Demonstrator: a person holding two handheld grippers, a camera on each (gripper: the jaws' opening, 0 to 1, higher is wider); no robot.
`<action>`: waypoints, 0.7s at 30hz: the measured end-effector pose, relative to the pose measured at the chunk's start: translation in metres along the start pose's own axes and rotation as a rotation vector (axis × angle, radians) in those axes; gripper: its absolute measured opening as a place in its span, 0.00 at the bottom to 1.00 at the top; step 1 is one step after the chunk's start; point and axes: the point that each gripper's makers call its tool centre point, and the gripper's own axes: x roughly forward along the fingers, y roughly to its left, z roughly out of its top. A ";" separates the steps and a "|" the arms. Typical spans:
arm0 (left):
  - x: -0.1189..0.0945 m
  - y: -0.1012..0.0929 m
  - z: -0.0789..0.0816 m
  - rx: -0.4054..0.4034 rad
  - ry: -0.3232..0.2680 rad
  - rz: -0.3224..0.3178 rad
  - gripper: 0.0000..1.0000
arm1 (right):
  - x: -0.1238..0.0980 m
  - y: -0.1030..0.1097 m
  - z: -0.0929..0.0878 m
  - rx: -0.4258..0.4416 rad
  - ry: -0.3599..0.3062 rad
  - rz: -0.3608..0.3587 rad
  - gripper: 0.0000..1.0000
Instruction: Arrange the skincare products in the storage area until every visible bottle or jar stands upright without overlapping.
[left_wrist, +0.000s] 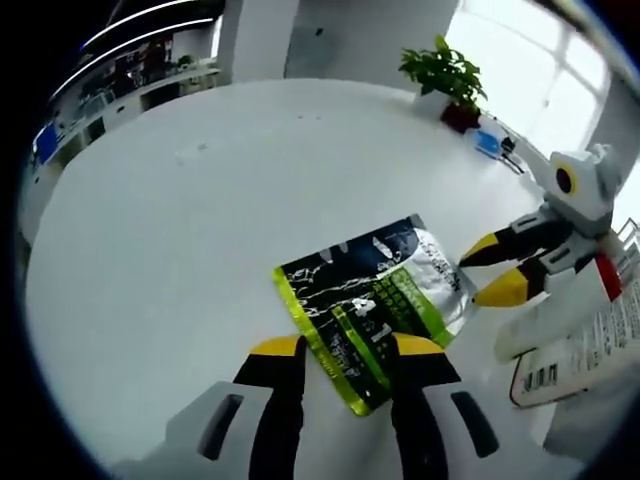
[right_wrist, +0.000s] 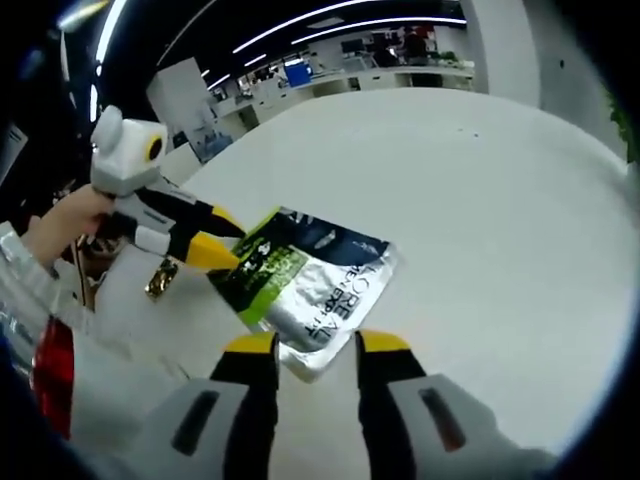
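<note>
A flat foil sachet with green, black and silver print (left_wrist: 375, 305) lies on the white round table (left_wrist: 180, 250), its ends between the spread jaws of the left gripper (left_wrist: 345, 347) and right gripper (right_wrist: 315, 342) — neither visibly pinches. Close one squarely on an edge before lifting — foil slips.

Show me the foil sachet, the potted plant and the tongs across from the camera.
foil sachet (left_wrist: 372, 300): left gripper view, its green printed middle.
potted plant (left_wrist: 446, 72): left gripper view, its leaves.
right tongs (left_wrist: 487, 270): left gripper view, between the yellow tips.
</note>
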 end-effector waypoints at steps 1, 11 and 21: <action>0.000 -0.001 0.000 -0.003 -0.005 -0.002 0.30 | 0.000 0.000 0.000 -0.001 0.000 0.000 0.30; -0.006 -0.006 -0.001 -0.137 -0.058 -0.052 0.29 | -0.002 0.001 -0.003 0.021 -0.015 -0.007 0.27; -0.025 -0.005 0.009 -0.264 -0.139 -0.108 0.19 | -0.003 -0.001 -0.004 0.027 -0.025 -0.016 0.22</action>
